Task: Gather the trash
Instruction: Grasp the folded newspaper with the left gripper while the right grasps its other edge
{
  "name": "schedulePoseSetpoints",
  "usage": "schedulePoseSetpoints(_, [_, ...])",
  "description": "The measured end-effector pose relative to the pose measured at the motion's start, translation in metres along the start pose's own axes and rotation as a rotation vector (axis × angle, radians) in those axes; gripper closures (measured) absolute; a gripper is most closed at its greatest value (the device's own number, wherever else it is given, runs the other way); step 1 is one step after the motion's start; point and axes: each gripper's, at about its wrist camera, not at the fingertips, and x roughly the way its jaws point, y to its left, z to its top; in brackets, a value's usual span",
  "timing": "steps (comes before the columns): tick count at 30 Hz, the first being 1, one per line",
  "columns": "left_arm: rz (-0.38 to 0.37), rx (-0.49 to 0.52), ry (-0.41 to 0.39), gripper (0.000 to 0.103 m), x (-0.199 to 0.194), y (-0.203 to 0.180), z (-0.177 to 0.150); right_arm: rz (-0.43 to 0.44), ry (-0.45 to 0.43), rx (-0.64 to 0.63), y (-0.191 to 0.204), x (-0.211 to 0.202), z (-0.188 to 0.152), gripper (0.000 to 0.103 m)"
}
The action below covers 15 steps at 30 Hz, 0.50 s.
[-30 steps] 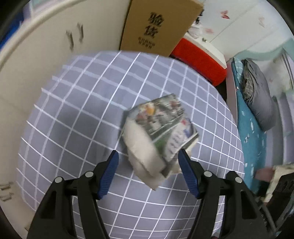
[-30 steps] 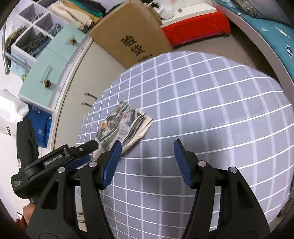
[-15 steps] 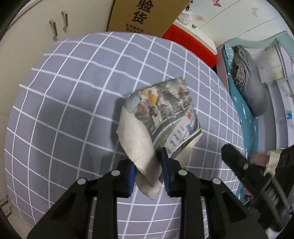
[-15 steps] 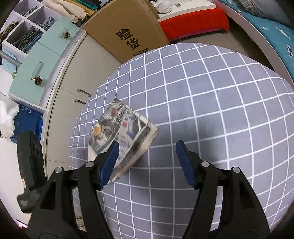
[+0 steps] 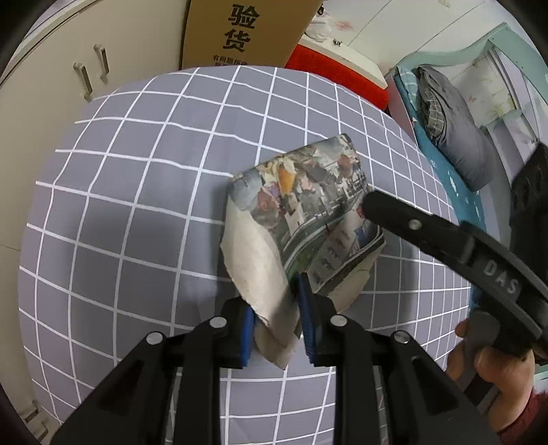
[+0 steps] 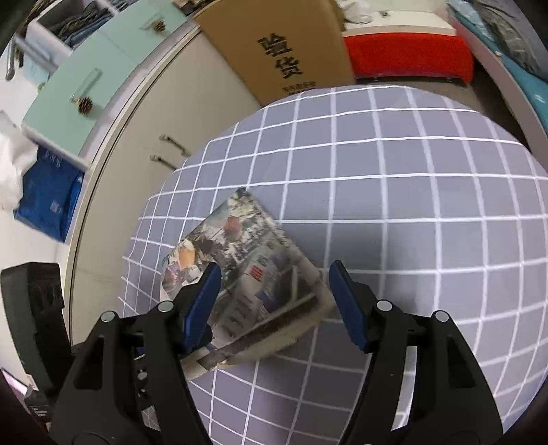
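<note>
**Left gripper clamped on the newspaper, right one spread above it**

I have the left gripper (image 5: 275, 325) clenched on the near corner of the folded newspaper (image 5: 308, 219); its blue pads (image 5: 247, 337) press on the pale, unprinted flap from both sides. The paper lies on the worktop (image 5: 137, 212), which is covered by a grey cloth with a white grid, printed side up, with the grasped corner curled upward between the pads.

From my right wrist camera, the right gripper (image 6: 274, 297) is released, its jaws standing wide with nothing pinched. It sits over the newspaper (image 6: 246, 284): the left blue pad lies across the printed face, and the right pad is just past the paper's outer corner. I cannot tell whether either pad touches the sheet. In the left view this gripper's black finger crosses the paper's far right part, and a hand (image 5: 493, 363) in a red sleeve holds its handle.

Beyond the worktop I see a brown cardboard box (image 5: 246, 32) with printed characters, a cream cupboard (image 5: 48, 102) and a red bench (image 6: 407, 56).
</note>
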Motion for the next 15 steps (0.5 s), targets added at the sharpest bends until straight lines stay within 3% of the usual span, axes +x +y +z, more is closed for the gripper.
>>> schedulePoseSetpoints(6, [0.023, 0.028, -0.010, 0.084, -0.002, -0.010, 0.008, -0.004, 0.026, -0.038, -0.003, -0.003, -0.001, 0.078])
schedulePoseSetpoints(9, [0.031, 0.056, -0.022, 0.086, -0.006, -0.017, 0.008, 0.045, 0.029, -0.038, -0.010, -0.018, -0.003, 0.084])
schedulePoseSetpoints(15, [0.019, 0.121, -0.064, 0.089, -0.017, -0.058, 0.015, 0.127, -0.020, -0.033, -0.027, -0.067, -0.010, 0.084])
